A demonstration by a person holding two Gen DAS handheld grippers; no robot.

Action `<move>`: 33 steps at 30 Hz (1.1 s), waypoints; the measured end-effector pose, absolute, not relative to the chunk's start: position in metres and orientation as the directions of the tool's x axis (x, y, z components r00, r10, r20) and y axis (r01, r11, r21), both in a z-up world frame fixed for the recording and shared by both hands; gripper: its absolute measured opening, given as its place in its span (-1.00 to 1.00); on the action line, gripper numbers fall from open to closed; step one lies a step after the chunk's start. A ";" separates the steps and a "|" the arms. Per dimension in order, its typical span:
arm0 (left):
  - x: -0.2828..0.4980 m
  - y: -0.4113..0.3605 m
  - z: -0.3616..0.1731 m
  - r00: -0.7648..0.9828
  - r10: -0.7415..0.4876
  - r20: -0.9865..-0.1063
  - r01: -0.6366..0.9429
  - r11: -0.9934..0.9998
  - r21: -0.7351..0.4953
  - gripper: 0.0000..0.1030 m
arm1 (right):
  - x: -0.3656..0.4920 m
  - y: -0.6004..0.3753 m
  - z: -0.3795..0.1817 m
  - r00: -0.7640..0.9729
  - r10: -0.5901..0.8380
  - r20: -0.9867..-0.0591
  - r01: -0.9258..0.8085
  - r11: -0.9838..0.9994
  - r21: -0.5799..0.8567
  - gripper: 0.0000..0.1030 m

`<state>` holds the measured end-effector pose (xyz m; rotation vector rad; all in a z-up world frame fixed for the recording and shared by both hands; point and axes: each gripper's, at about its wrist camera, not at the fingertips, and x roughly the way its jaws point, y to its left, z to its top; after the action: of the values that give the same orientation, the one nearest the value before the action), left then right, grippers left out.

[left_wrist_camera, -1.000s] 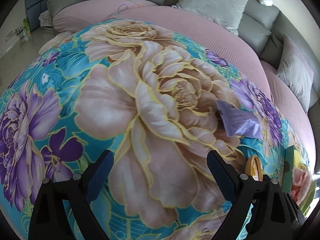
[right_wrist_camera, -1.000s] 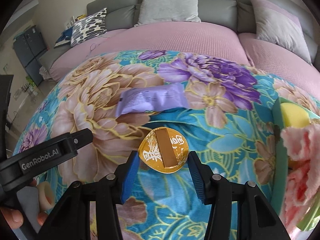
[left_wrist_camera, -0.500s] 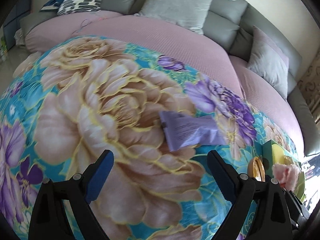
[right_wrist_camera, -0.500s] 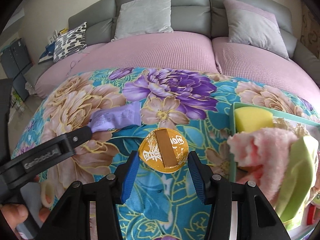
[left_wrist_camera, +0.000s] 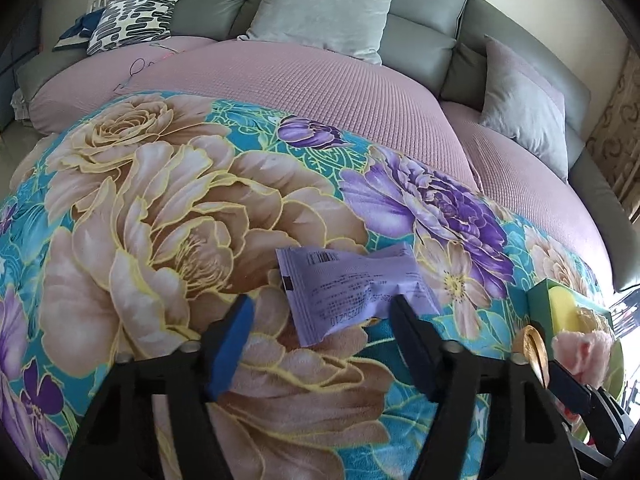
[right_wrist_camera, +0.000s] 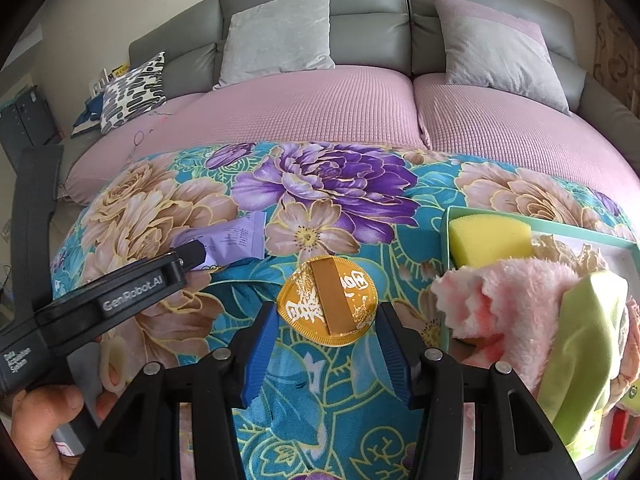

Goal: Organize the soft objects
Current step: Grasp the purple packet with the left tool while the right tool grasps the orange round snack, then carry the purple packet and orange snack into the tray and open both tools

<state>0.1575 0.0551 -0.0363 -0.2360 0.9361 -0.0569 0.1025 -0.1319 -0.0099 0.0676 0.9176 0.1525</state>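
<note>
The left gripper [left_wrist_camera: 320, 322] has swung onto the packet [left_wrist_camera: 352, 284], jaws spread at its near edge, ready to grasp. The right gripper [right_wrist_camera: 324, 328] keeps pinching the gold disc [right_wrist_camera: 328, 300], tray [right_wrist_camera: 448, 216] at 2 o'clock.

Blanket [left_wrist_camera: 160, 208]: teal ground, large beige-pink peonies outlined in gold, purple blooms toward 1 o'clock.
Packet [left_wrist_camera: 352, 288]: pale lilac, black print and barcode.
Round disc [right_wrist_camera: 328, 300]: gold foil, tan centre stripe, white characters.
Tray [right_wrist_camera: 444, 236] at 3 o'clock: mint-green rim.
Sponge [right_wrist_camera: 488, 238]: yellow.
Fluffy cloth [right_wrist_camera: 508, 300]: pink.
Sofa cover [right_wrist_camera: 304, 108] at 12 o'clock: mauve waffle weave.
Cushion [right_wrist_camera: 134, 90] at 10 o'clock: white, black dashes.
Finger pads [right_wrist_camera: 260, 354]: blue.
</note>
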 end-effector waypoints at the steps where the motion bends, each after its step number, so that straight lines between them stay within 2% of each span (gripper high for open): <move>1: 0.158 0.055 -0.037 0.595 -0.150 -0.790 -0.053 0.973 -0.225 0.28 | 0.103 -0.132 -0.010 0.598 0.161 -0.785 -0.103 0.987 0.124 0.03; 4: 0.160 0.055 -0.041 0.589 -0.143 -0.796 -0.063 0.973 -0.222 0.28 | 0.103 -0.133 -0.010 0.596 0.161 -0.787 -0.101 0.987 0.126 0.03; 6: 0.161 0.056 -0.043 0.589 -0.149 -0.795 -0.064 0.971 -0.229 0.08 | 0.103 -0.134 -0.011 0.594 0.161 -0.788 -0.100 0.987 0.127 0.03; 7: 0.161 0.056 -0.043 0.588 -0.151 -0.794 -0.063 0.971 -0.232 -0.15 | 0.103 -0.134 -0.011 0.594 0.161 -0.788 -0.099 0.987 0.127 0.03; 13: 0.162 0.057 -0.044 0.593 -0.176 -0.786 -0.057 0.964 -0.259 -0.45 | 0.103 -0.134 -0.011 0.593 0.160 -0.789 -0.097 0.987 0.128 0.03; 21: 0.161 0.057 -0.043 0.596 -0.190 -0.780 -0.053 0.960 -0.274 -0.54 | 0.102 -0.135 -0.010 0.597 0.160 -0.786 -0.095 0.987 0.128 0.03; 24: 0.159 0.057 -0.040 0.603 -0.195 -0.773 -0.051 0.958 -0.281 -0.74 | 0.102 -0.136 -0.008 0.599 0.158 -0.785 -0.093 0.987 0.128 0.03; 33: 0.155 0.055 -0.029 0.617 -0.194 -0.763 -0.042 0.960 -0.278 -0.78 | 0.098 -0.139 0.000 0.615 0.160 -0.772 -0.093 0.987 0.131 0.03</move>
<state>0.1546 0.0552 -0.0292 -0.2811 0.9052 -0.0888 0.0983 -0.1389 -0.0004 0.0806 0.8964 0.1461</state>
